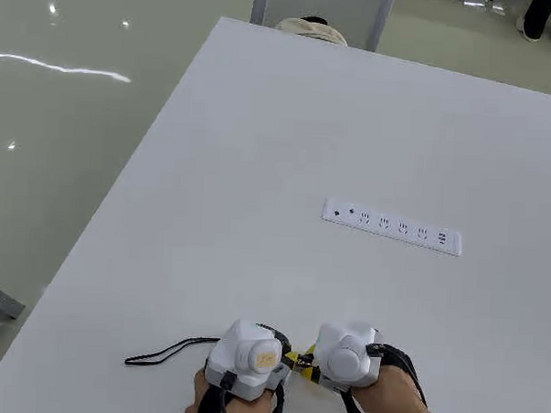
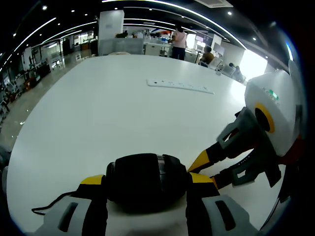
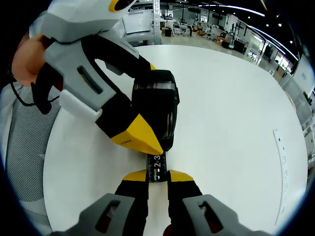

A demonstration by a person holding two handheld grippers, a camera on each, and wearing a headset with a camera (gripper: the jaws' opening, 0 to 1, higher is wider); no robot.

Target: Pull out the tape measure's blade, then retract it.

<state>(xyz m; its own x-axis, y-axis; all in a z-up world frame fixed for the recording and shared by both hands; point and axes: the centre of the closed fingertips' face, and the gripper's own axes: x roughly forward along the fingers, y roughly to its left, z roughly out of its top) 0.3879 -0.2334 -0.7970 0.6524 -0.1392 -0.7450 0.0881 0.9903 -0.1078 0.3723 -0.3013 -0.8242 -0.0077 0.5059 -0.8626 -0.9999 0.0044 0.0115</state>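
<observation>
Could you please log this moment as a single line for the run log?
left gripper: shut on tape measure | right gripper: shut on blade | blade: short length out

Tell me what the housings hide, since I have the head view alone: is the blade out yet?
Observer: Barely. In the right gripper view a short stretch of blade sticks out of the black tape measure.
Operator: Who holds it?
Observer: The right tongs are shut on it.
Operator: And the tape measure itself?
Observer: The left tongs clamp it by its sides.
</observation>
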